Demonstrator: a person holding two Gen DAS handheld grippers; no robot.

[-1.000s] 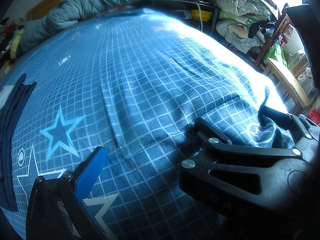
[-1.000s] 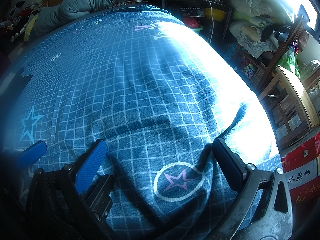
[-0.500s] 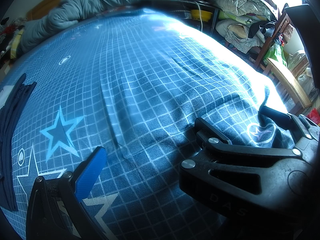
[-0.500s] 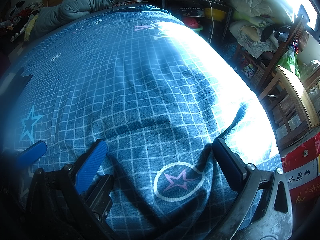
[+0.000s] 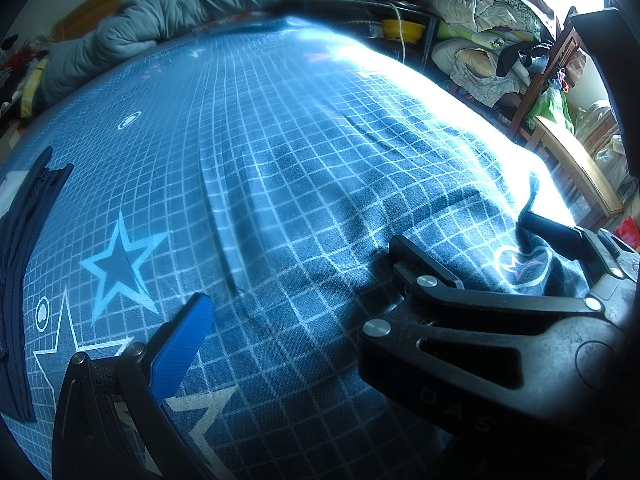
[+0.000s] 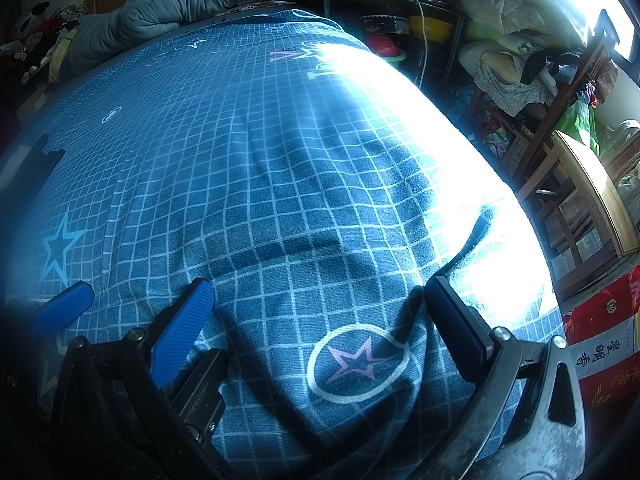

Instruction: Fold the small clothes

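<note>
Clothes, a dark navy garment point(image 5: 18, 264), lay at the bed's point(image 5: 280, 160) far left edge, apart from both gaping empty grippers, left gripper point(image 5: 304, 312) and right gripper point(image 6: 320, 320); reaching its edge squarely looked wise.

Bed sheet point(image 6: 280, 184): matt woven cloth, slightly fuzzy. Quilt point(image 5: 160, 28): soft puffy fabric. Chair point(image 6: 592, 200): bare wood. Gripper pad point(image 6: 182, 336): textured blue plastic; frame scuffed matt black.

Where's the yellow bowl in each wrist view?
Left wrist: yellow bowl top, right of centre, on the dark shelf past the bed.
Right wrist: yellow bowl top right, same shelf.
Shared landmark: white cable hanging beside it.
</note>
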